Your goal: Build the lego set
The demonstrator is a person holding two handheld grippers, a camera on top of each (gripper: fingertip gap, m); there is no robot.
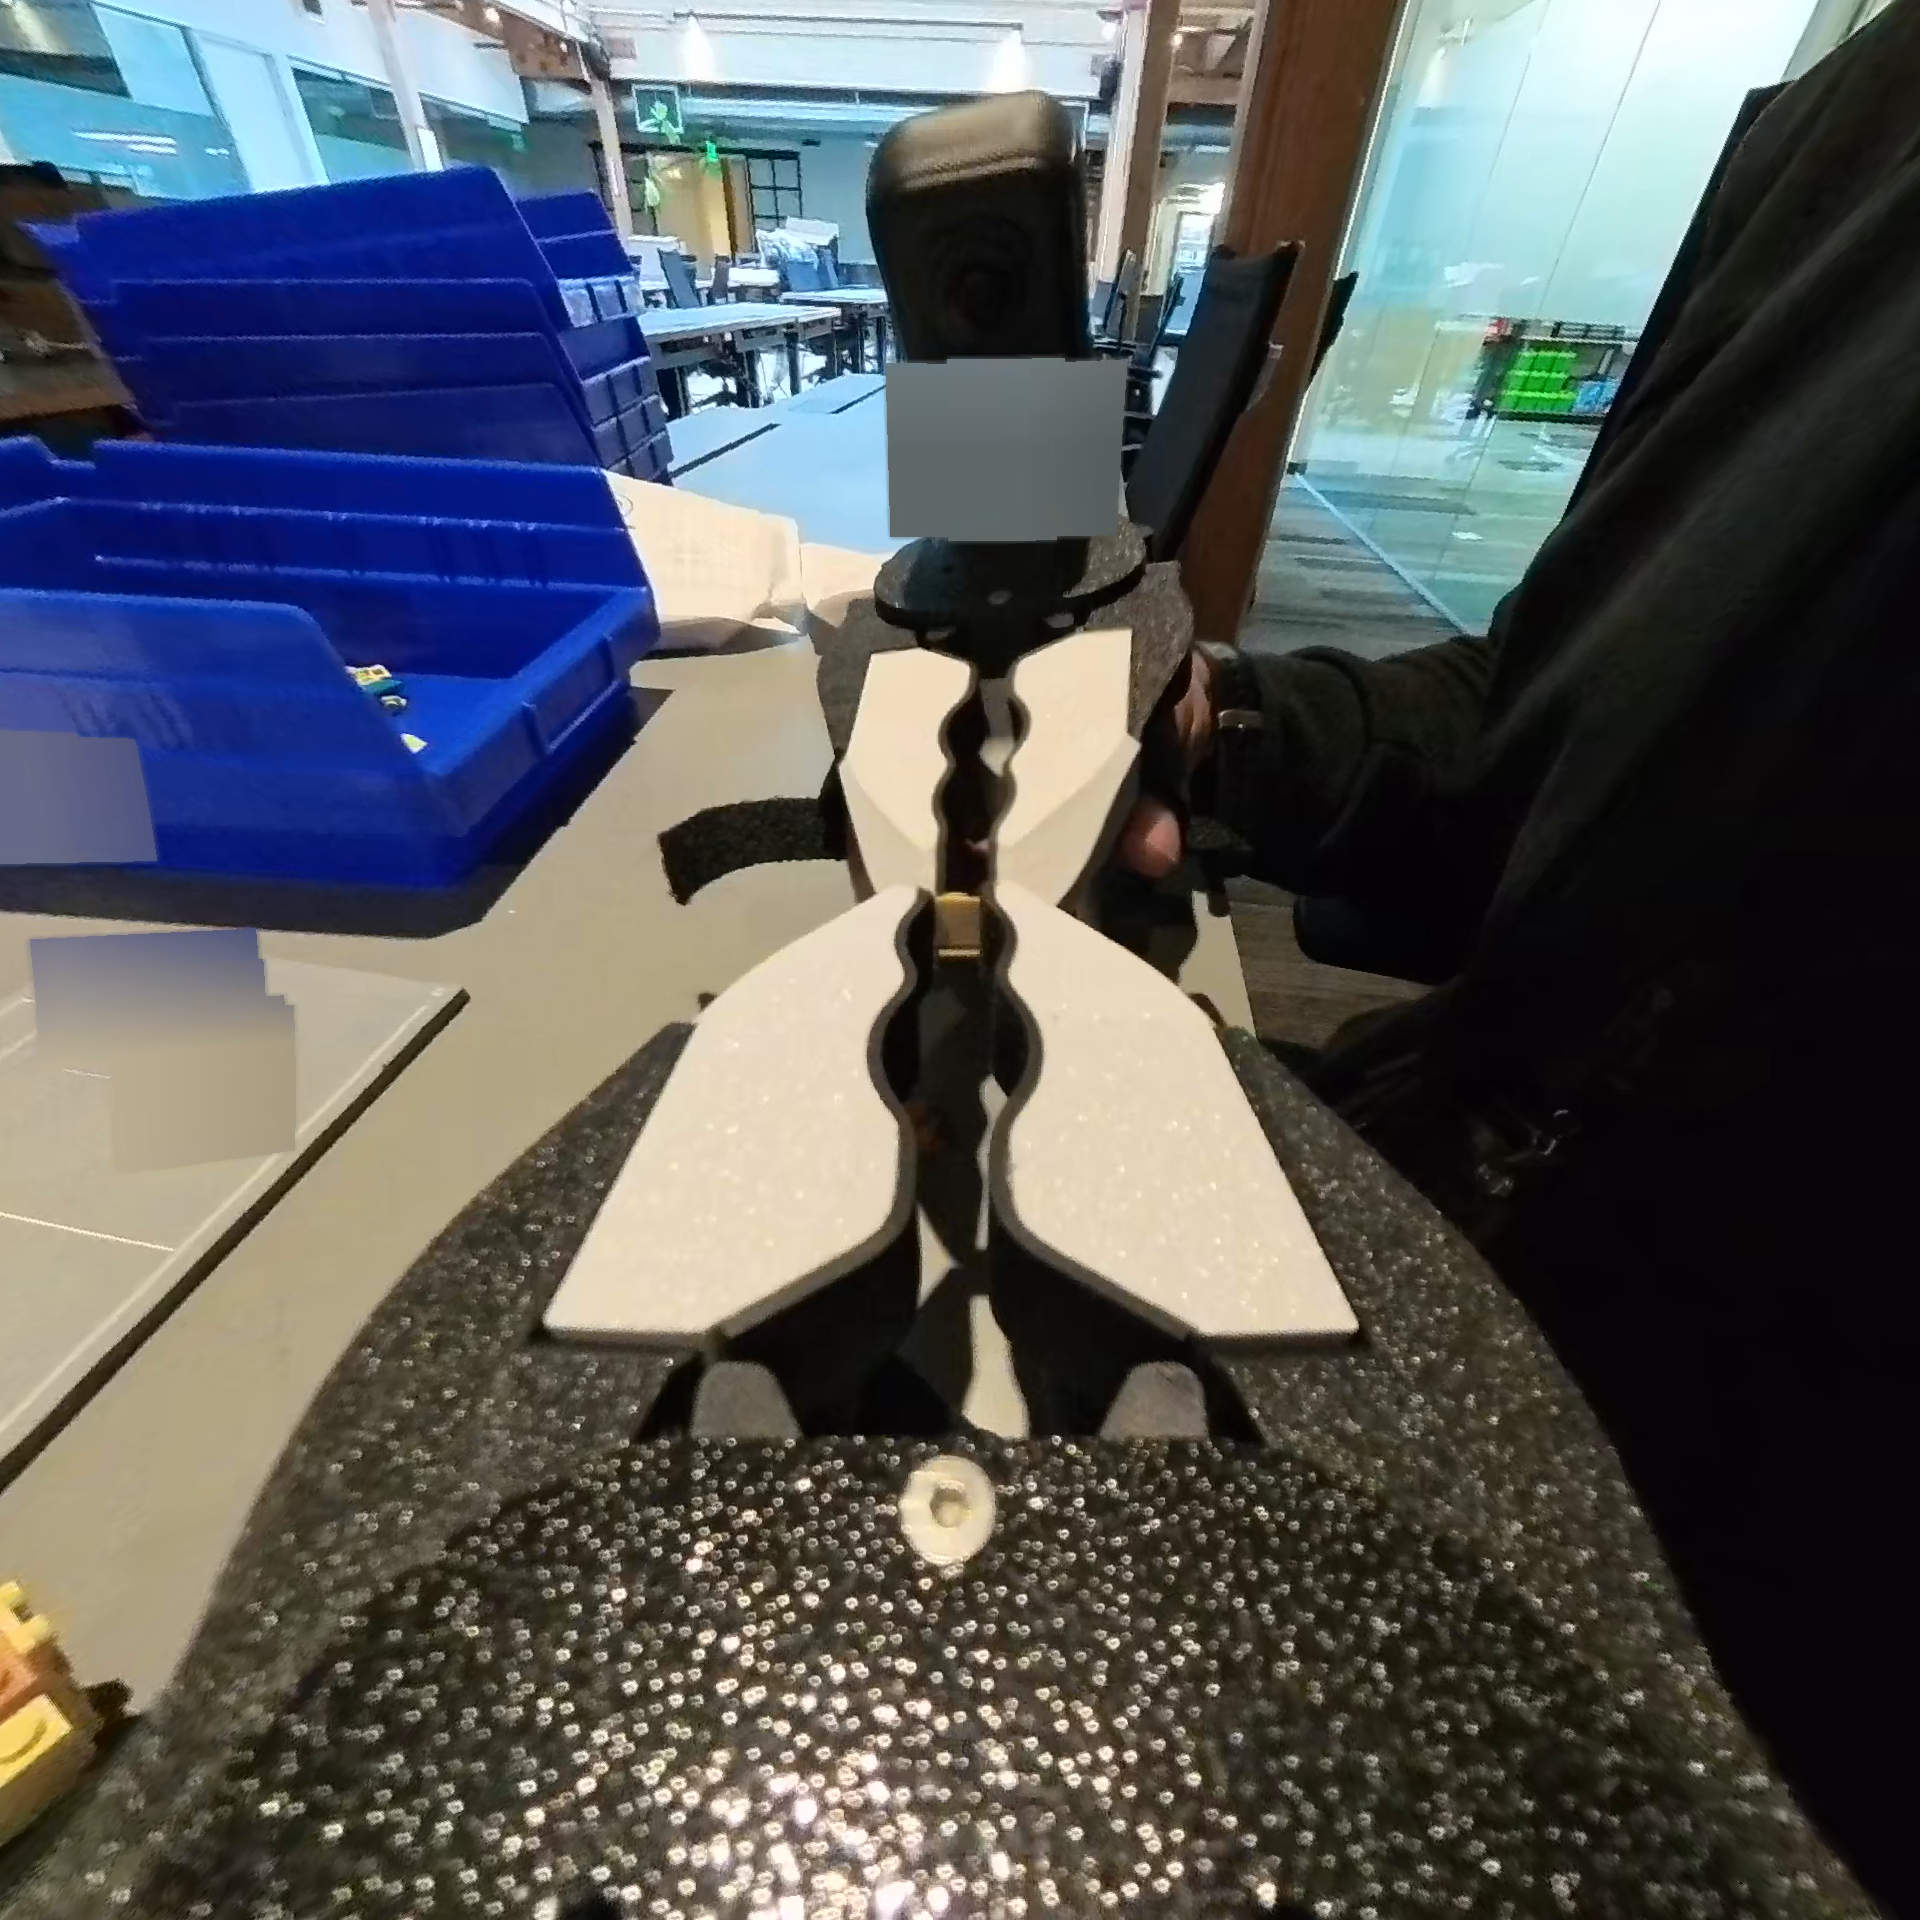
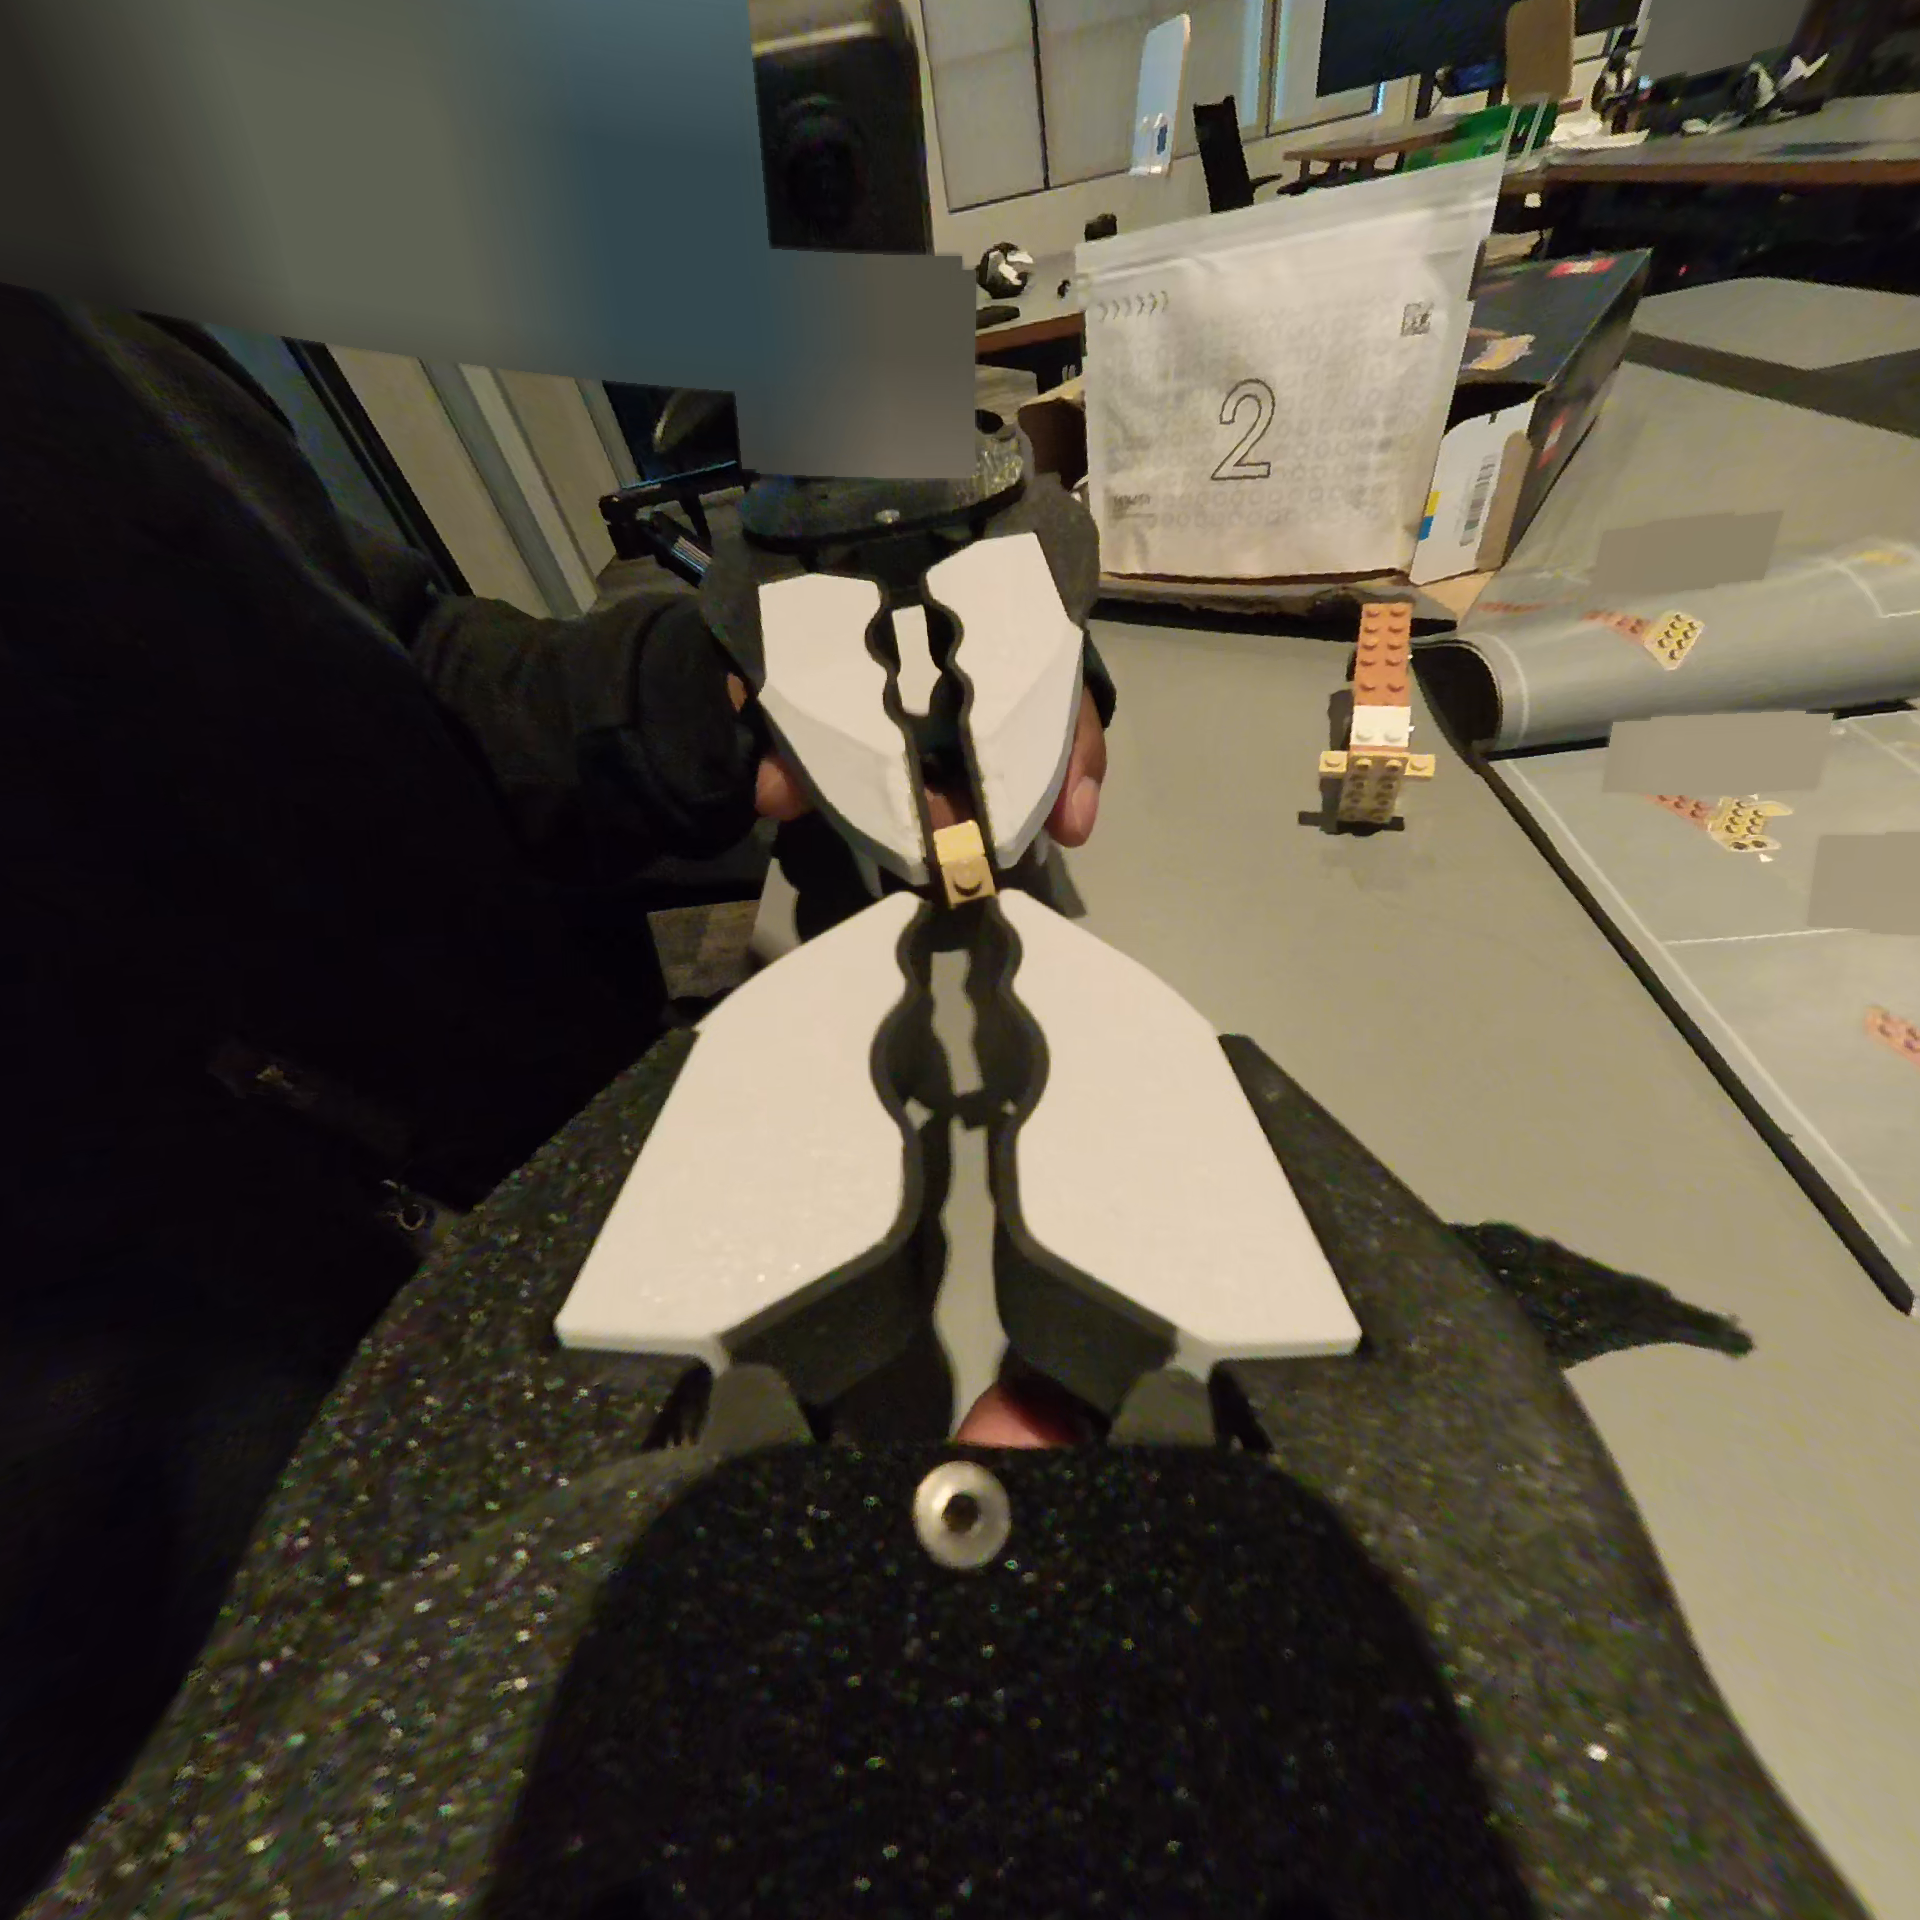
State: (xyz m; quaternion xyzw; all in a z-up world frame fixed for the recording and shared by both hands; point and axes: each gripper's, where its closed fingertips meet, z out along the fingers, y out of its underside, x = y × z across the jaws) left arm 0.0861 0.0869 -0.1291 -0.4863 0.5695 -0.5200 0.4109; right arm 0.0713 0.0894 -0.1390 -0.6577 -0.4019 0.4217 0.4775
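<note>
My two grippers meet tip to tip above the grey table (image 2: 1299,1039), with a small tan brick (image 1: 958,925) between their tips. In the left wrist view my left gripper (image 1: 961,920) is shut on the brick's near end, and the right gripper (image 1: 966,868) faces it. In the right wrist view my right gripper (image 2: 961,914) closes on the lower end of the tan brick (image 2: 961,868). The left gripper (image 2: 951,831) pinches its upper end. A partly built orange, white and tan model (image 2: 1371,738) stands on the table to the right.
Blue bins (image 1: 312,727) holding a few small pieces sit on the left, with an instruction sheet (image 1: 343,1039) in front. A corner of a tan and orange build (image 1: 31,1704) shows at the lower left. A white numbered bag (image 2: 1278,416), a dark box (image 2: 1548,364) and curled pages (image 2: 1662,665) lie behind the model. My two grippers' fingertips are within a few centimetres of each other.
</note>
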